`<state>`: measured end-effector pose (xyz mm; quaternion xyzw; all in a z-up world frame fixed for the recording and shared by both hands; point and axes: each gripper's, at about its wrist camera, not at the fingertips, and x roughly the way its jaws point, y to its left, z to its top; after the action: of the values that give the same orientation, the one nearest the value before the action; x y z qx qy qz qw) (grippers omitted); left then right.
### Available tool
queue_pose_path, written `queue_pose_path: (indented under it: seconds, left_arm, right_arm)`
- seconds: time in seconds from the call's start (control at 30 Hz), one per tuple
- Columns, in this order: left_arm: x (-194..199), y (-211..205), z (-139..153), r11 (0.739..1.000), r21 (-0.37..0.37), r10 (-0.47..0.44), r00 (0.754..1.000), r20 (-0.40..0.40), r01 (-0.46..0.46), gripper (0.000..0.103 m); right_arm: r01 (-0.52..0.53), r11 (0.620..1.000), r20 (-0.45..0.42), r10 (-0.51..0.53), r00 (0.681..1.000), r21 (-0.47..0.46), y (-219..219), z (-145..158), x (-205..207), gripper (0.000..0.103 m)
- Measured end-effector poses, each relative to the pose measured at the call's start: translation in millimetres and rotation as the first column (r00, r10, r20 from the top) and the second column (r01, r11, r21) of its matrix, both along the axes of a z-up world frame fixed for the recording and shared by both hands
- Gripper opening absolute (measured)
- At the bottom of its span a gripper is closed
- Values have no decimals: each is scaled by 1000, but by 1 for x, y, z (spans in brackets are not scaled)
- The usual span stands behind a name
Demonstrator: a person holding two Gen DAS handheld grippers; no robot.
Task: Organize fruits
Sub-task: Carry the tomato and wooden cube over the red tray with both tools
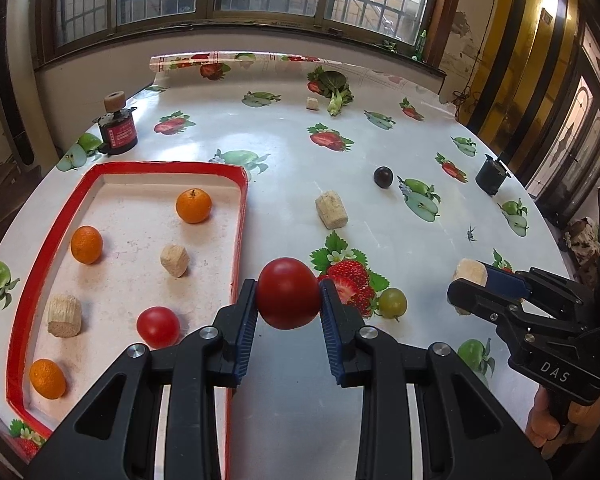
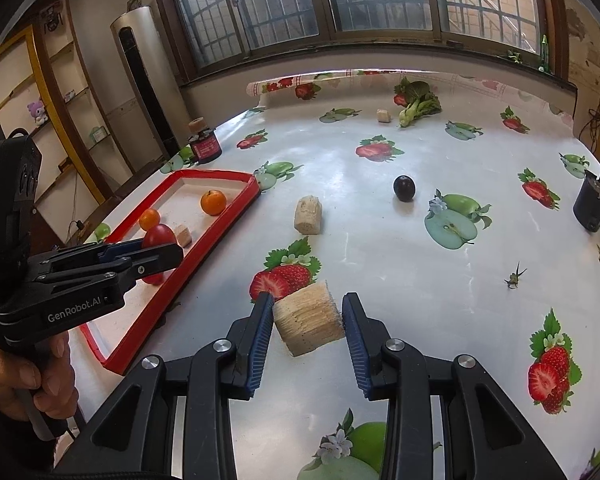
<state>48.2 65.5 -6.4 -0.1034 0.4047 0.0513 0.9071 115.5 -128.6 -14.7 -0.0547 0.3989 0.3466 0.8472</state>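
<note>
Nearest the left wrist camera, the left gripper [image 1: 288, 300] has its fingers closed on a red tomato [image 1: 287, 293], held clear of the worktop [image 1: 284, 168] just beside the right wall of the red tray [image 1: 242, 216]; the tomato is nearly round, so it shows no clear long axis. Nearest the right wrist camera, the right gripper [image 2: 307, 322] has its fingers closed, rather wider apart, on a pale corn-cob piece [image 2: 308, 318], a short cylinder whose long axis appears to run away from the camera, tilted, with one cut end facing down toward the lens. Just beyond the held tomato a green grape [image 1: 393, 303] lies on the worktop. In the tray lie a second tomato [image 1: 158, 327], three oranges [image 1: 47, 378] [image 1: 86, 244] [image 1: 194, 205] and two cob pieces [image 1: 64, 316] [image 1: 175, 260]. Farther out, a loose cob piece [image 1: 331, 210] lies on its side, long axis running from near right to far left, and a dark plum [image 1: 383, 176] sits well apart from it. At the far edge are a small cob piece [image 1: 312, 103] and a leafy green [image 1: 336, 86]. By this evidence the sorting is about half done: both held items, the grape, the plum and the loose cob pieces remain outside the tray.
</note>
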Motion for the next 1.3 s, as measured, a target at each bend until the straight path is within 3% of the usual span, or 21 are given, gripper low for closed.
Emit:
queue_pose_path:
  seconds: [1.3]
  left_arm:
    - [-81, 69, -3, 985, -28, 173, 985, 16, -173, 28]
  right_arm:
    - [-156, 988, 44, 155, 987, 9, 71, 19, -45, 36]
